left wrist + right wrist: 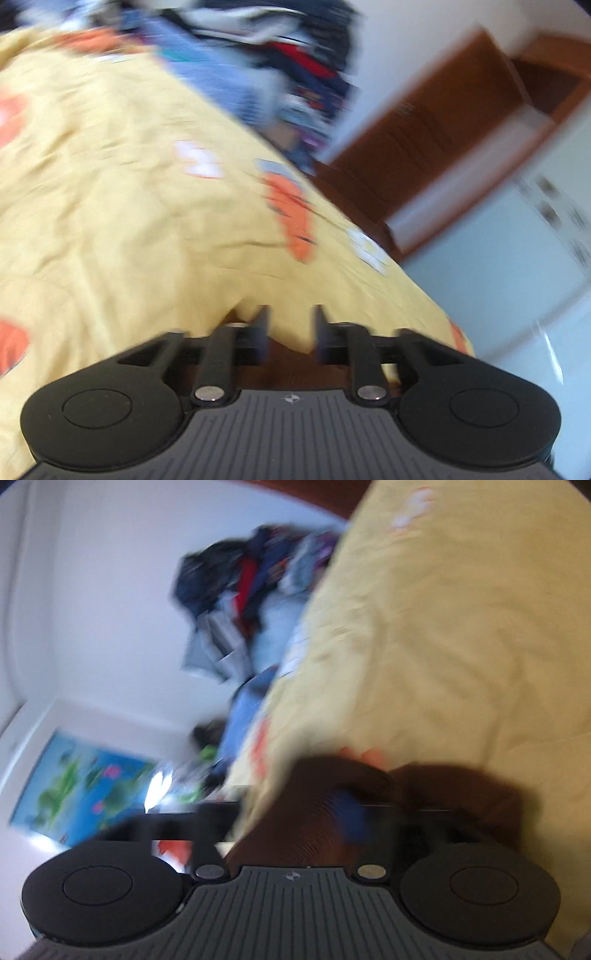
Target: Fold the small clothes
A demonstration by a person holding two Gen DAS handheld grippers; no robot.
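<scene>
1. The yellow garment (122, 192), printed with orange and white motifs, fills most of both views. In the left wrist view it spreads away from the gripper over a brown surface (295, 363), which shows just beneath the fingers.
2. Your left gripper (291, 328) sits at the near edge of the cloth. Its fingers stand apart with a clear gap, and a peak of the fabric edge lies between them, not pinched.
3. Your right gripper (317, 812) is draped by the same garment (443, 635). Cloth and blur hide the fingers, so I cannot tell whether they are together or apart.
4. Farther off lies a heap of mixed clothes (280, 55), seen also from the right (240, 590), with a wooden cabinet (443, 129) beyond.
5. This looks like the grasping stage of a fold. Next you probably need to close the left fingers on that edge and then carry it across evenly.
</scene>
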